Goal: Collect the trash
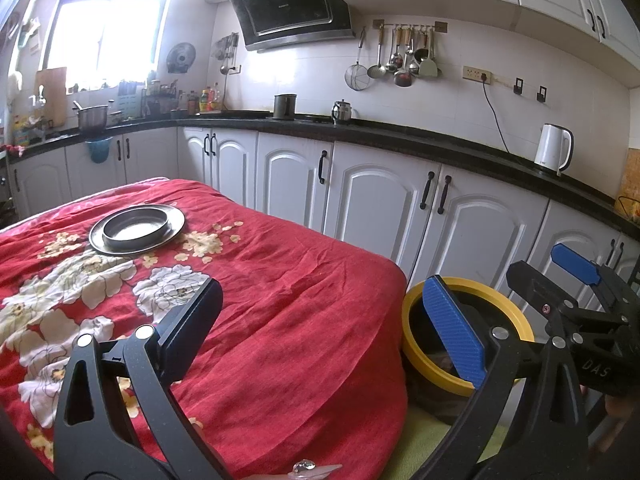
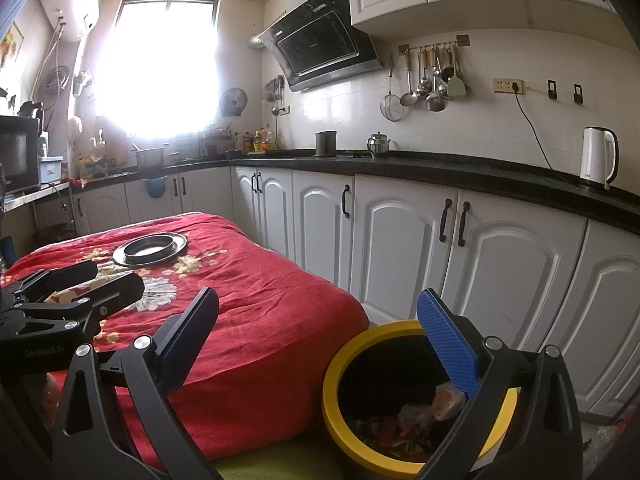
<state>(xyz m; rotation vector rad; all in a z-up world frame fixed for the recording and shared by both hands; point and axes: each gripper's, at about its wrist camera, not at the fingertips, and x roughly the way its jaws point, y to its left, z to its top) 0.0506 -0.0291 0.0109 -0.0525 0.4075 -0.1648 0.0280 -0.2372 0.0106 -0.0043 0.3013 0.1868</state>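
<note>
The yellow-rimmed bin (image 2: 416, 396) stands on the floor just beside the right end of the table, tucked between the hanging red floral cloth (image 1: 256, 280) and the white base cabinets (image 2: 500, 260). That spot makes sense: anything picked off the table can be dropped straight over the edge. Scraps of wrappers and paper (image 2: 404, 420) already lie in the bottom of it, so the task's rubbish sits there, inside the bin.

The right gripper (image 2: 324, 344) hangs above the near rim of the bin with its two fingers spread wide and nothing between them, a released pose that suits a spot directly over the opening. The left gripper (image 1: 332, 328) is held over the near right part of the table, its fingers likewise splayed and empty; it is the same tool that appears at the far left of the right wrist view, low over the cloth.

On the cloth, towards the far left, a round metal tray with a shallow dish in it (image 1: 136, 228) rests untouched and looks empty. At the very near edge of the left wrist view a small clear, crumpled bit (image 1: 308, 468) shows; I cannot tell what it is, though it may be a leftover wrapper. Apart from that I see no loose litter on the table, so the collecting appears mostly done.
</note>
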